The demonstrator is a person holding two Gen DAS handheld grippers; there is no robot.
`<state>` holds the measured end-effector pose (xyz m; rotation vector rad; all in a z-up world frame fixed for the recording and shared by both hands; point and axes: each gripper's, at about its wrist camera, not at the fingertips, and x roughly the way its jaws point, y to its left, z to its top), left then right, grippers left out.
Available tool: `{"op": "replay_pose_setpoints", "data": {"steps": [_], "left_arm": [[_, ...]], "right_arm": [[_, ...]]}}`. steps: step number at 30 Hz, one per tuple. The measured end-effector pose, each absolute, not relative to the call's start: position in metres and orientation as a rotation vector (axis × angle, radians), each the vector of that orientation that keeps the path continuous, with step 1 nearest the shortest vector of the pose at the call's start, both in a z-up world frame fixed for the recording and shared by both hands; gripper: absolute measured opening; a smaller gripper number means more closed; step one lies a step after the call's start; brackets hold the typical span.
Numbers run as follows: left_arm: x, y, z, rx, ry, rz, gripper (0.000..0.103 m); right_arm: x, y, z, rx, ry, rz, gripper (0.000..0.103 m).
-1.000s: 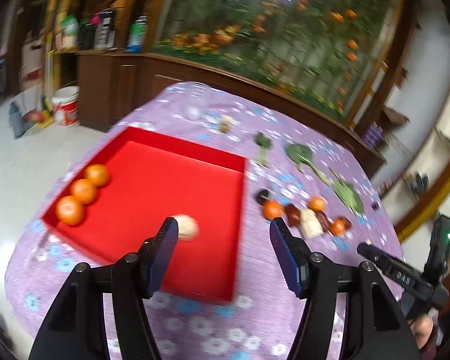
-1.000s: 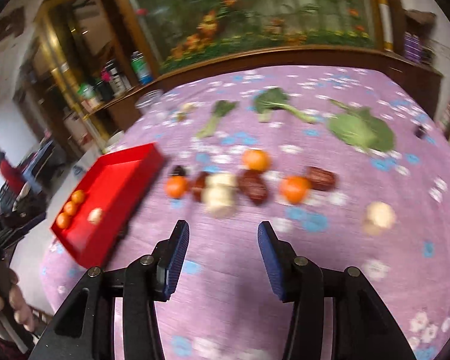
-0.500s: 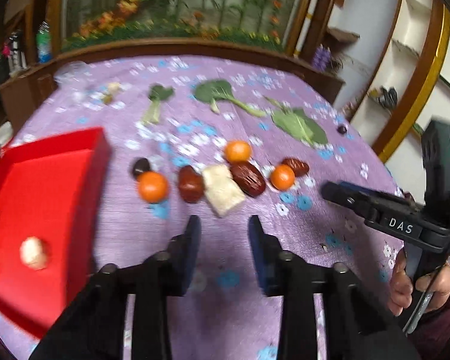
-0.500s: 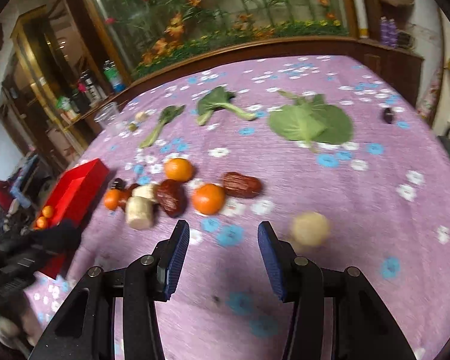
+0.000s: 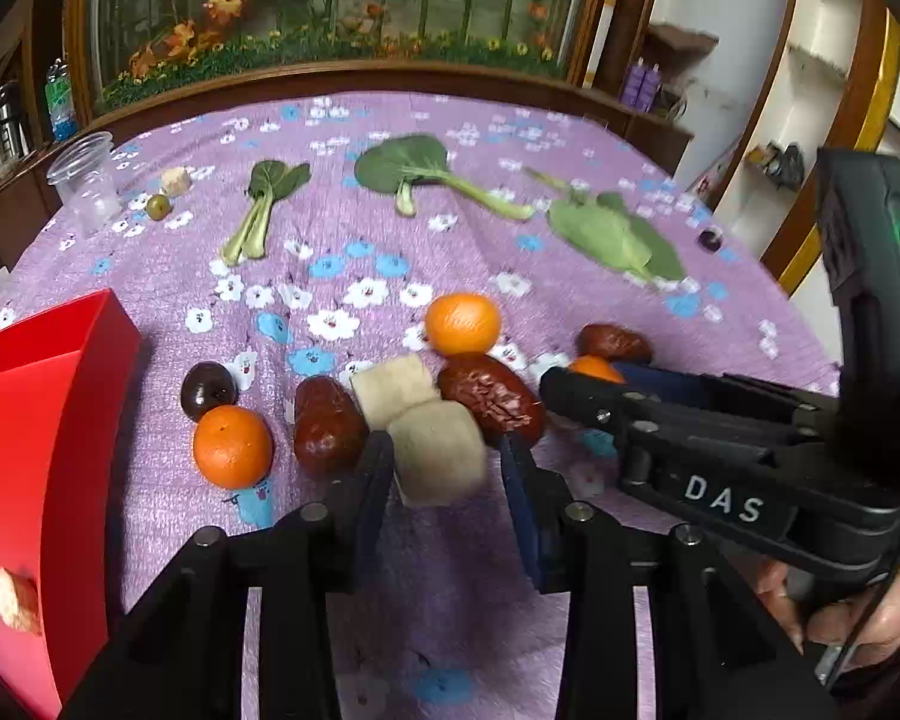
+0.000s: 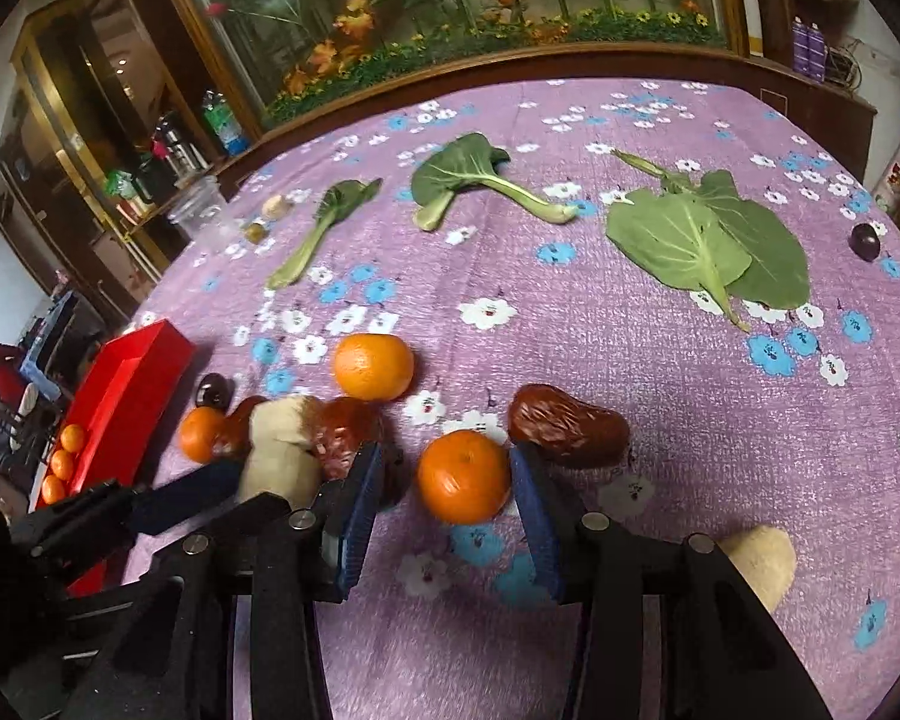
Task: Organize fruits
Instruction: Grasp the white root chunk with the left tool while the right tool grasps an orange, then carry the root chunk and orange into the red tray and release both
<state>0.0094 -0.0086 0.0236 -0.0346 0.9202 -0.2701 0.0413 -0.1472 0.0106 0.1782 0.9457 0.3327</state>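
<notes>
Fruits lie in a cluster on the purple flowered cloth. My left gripper [image 5: 447,459] is open, its fingers on either side of a pale beige chunk [image 5: 438,450]; I cannot tell if they touch it. My right gripper [image 6: 447,489] is open, its fingers flanking an orange [image 6: 463,476]. Nearby lie another orange [image 5: 463,324], a third orange [image 5: 232,446], red dates [image 5: 329,425] [image 5: 492,397] [image 6: 564,427] and a dark plum [image 5: 207,389]. The red tray [image 5: 48,420] at the left holds a pale piece [image 5: 15,600] and several oranges [image 6: 63,464].
Leafy greens [image 5: 615,237] [image 5: 414,171] [image 5: 264,204] lie across the far cloth. A clear plastic cup [image 5: 87,183], a small green fruit [image 5: 158,206] and a pale piece [image 5: 176,181] sit far left. A dark plum [image 6: 864,242] and a beige piece [image 6: 762,561] lie at the right.
My left gripper swung from over the red tray to the fruit cluster and narrowed around the beige chunk. My right gripper moved in and down until its fingers flank the orange.
</notes>
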Motion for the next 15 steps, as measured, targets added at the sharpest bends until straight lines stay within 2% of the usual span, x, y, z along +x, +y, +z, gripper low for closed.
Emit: {"op": "replay_pose_setpoints", "data": {"steps": [2, 3, 4, 15], "left_arm": [[0.015, -0.010, 0.014, -0.042, 0.949, -0.273, 0.037], [0.017, -0.011, 0.010, -0.048, 0.954, -0.274, 0.037], [0.017, -0.012, 0.009, -0.047, 0.949, -0.269, 0.037], [-0.017, 0.000, 0.043, -0.108, 0.849, -0.250, 0.037]], "right_arm": [[0.045, -0.150, 0.005, 0.205, 0.959, 0.334, 0.045], [0.046, -0.150, 0.005, 0.209, 0.949, 0.334, 0.037], [0.047, -0.150, 0.004, 0.212, 0.948, 0.338, 0.034], [0.034, -0.154, 0.007, 0.234, 0.923, 0.358, 0.033]]}}
